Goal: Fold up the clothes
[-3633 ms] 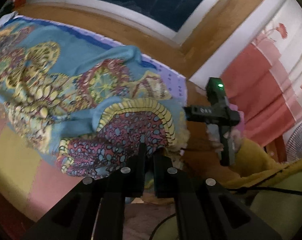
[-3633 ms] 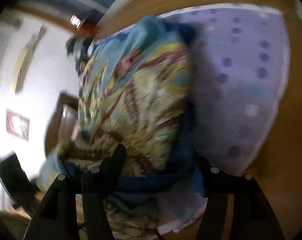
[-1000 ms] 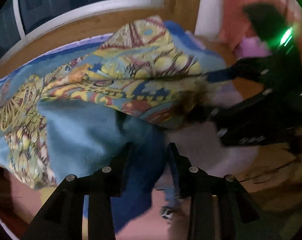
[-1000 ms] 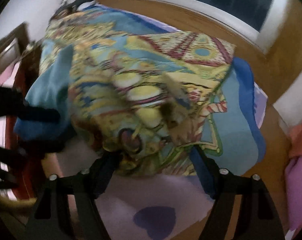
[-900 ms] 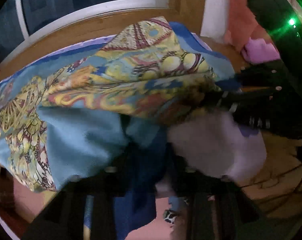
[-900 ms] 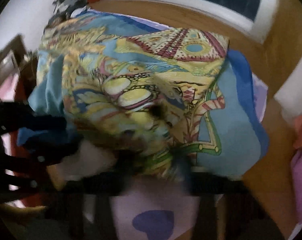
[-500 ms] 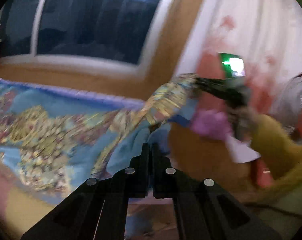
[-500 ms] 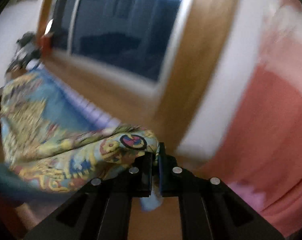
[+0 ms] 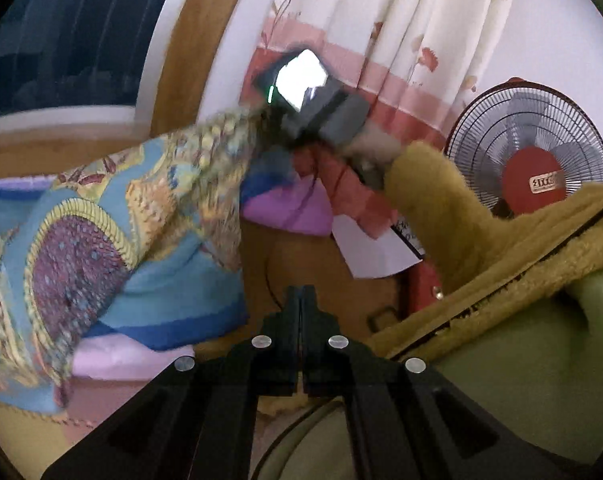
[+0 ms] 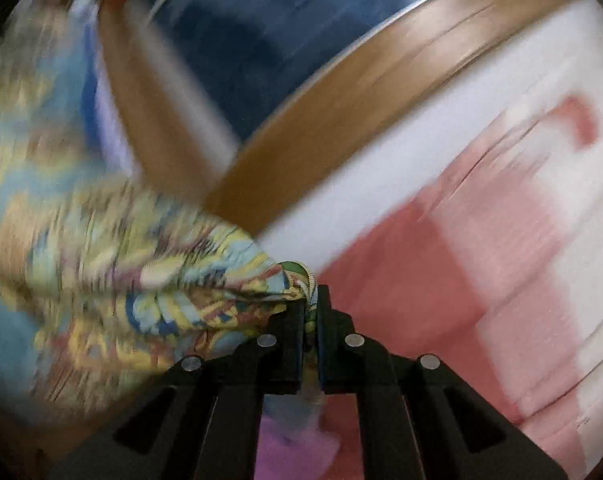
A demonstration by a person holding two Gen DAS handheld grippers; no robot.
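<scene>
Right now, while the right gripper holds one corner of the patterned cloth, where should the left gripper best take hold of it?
Probably the patterned cloth's dark blue border, at its near corner. It droops over the bed edge facing the shut left gripper, so open the jaws and come in level from the open side, pinching across the hem.

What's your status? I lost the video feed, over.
Right hand-held gripper shut on patterned cloth, corner lifted. Left hand-held gripper shut, nothing visible in it. No obstruction seen.
</scene>
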